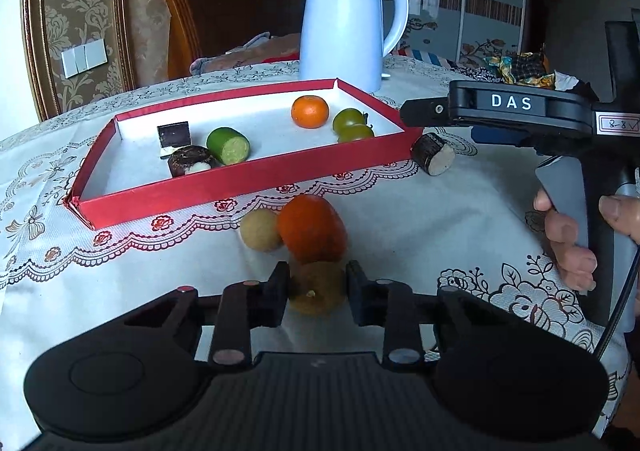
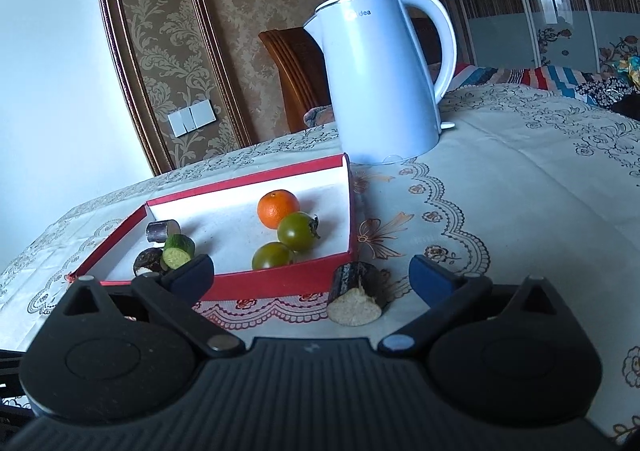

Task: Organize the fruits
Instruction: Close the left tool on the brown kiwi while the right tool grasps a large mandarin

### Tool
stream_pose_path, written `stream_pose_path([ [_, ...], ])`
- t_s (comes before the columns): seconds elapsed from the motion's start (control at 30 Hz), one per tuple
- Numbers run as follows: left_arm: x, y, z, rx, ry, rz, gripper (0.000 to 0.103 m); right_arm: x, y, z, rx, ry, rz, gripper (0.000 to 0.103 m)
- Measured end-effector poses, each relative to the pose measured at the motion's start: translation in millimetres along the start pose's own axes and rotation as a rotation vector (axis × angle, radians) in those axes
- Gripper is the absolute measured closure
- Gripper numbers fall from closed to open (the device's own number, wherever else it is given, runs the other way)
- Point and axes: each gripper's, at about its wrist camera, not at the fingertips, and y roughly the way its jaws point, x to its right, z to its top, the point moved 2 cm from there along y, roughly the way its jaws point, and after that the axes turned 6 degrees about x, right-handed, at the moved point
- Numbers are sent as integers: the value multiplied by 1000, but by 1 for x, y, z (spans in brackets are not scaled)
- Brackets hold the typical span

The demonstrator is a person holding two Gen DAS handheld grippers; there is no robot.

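Yellow-brown, the small fruit (image 1: 317, 287) sits pinched between my left tongs (image 1: 318, 283) on the cloth, near side of the red tray (image 1: 248, 175), while my right tongs (image 2: 312, 277) gape wide around the dark cut stub (image 2: 357, 293) lying straight ahead, cut face toward me.
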Motion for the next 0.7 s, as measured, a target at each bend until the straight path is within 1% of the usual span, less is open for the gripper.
stream_pose_path([
  [0.07, -1, 0, 0, 3, -2, 6, 73, 8, -5, 1, 12, 33, -1, 0],
  [0.17, -10, -2, 1, 7, -35, 24, 73, 18, -9, -1, -11, 74, 26, 0],
  [0.27, -21, -5, 3, 23, -77, 57, 73, 14, -10, -4, -33, 58, 69, 0],
  [0.4, -37, -8, 2, 19, -131, 86, 73, -9, -11, -9, -55, -56, 129, 0],
  [0.57, -56, -9, 2, 9, -196, 153, 73, -41, -12, -16, -103, -189, 207, 0],
  [0.7, -63, -10, 2, 19, -212, 208, 73, -69, -8, -23, -144, -311, 260, 0],
])
